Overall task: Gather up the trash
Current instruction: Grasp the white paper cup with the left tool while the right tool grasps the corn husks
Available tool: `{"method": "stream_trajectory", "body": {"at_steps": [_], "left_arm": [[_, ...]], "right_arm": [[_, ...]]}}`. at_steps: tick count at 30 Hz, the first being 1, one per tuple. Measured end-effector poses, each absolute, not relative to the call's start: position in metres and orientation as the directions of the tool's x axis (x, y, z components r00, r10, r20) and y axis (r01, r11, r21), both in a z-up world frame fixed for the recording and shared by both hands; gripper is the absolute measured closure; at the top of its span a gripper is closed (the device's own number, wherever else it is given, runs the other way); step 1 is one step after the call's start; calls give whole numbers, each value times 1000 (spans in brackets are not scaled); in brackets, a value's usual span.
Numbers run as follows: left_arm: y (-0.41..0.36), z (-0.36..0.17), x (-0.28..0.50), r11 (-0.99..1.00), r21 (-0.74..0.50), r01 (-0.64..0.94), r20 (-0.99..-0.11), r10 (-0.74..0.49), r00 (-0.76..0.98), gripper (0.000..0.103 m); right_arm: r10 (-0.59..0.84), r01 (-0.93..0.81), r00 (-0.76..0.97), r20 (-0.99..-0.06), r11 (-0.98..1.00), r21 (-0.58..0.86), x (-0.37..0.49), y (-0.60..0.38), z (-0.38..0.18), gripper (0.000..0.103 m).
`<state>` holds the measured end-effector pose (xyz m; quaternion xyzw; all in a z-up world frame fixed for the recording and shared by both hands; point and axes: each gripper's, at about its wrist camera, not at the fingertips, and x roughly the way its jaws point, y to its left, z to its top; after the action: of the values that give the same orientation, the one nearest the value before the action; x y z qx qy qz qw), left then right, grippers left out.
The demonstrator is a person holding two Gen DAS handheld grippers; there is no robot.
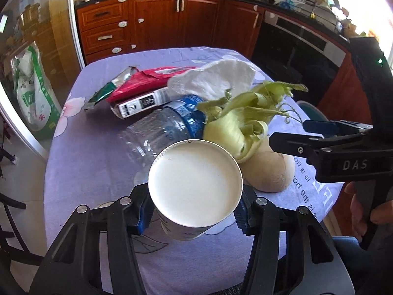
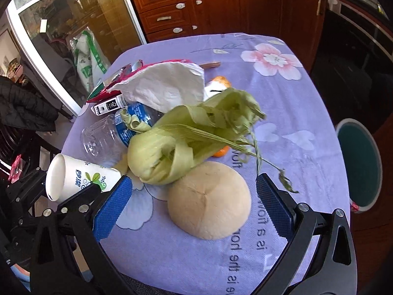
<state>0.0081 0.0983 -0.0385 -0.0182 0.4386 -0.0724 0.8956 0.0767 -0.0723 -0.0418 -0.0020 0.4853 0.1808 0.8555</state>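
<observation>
My left gripper (image 1: 194, 211) clamps a white paper cup (image 1: 195, 184) beside the green corn husk (image 2: 186, 142); my right gripper (image 2: 194, 206) gapes empty.

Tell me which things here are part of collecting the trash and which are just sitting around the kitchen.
Part of the job:
paper cup, gripped by the left gripper
corn husks
clear plastic bottle
white paper napkin
red wrapper
small printed carton
teal bin
right gripper, open

Just around:
green-and-white bag
dish rack
dark oven
</observation>
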Motion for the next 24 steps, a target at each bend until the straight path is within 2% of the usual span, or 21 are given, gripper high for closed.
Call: {"method": "stream_trajectory", "body": {"at_steps": [6,9,15,17,19,20,22,24], "left_arm": [[128,-31,15,989,-137,61,-770,-145,622,48],[130,-32,18,980,-189,70,-766,-191,614,48],[128,-41,19,978,-196,74,-771,-200,605,48],[131,-43,19,976,-207,71,-774,-208,598,48],[131,-43,18,977,-201,75,-776,-206,596,48],[130,-42,17,978,-196,77,-776,-203,597,48],[126,-40,16,978,-190,81,-775,-200,599,48],[123,-38,15,979,-187,84,-773,-199,603,48]], "right_arm": [[317,-357,429,-846,920,163,90,-39,-43,6],[319,-384,410,-855,910,155,90,-27,-47,6],[273,-421,395,-877,902,91,101,-5,-69,6],[295,-419,391,-872,900,117,103,-6,-72,17],[320,-431,372,-871,891,143,103,-7,-74,42],[346,-437,360,-867,883,171,103,-8,-74,47],[388,-448,351,-853,869,211,99,-10,-68,70],[406,-459,357,-841,861,220,93,-12,-59,78]]}}
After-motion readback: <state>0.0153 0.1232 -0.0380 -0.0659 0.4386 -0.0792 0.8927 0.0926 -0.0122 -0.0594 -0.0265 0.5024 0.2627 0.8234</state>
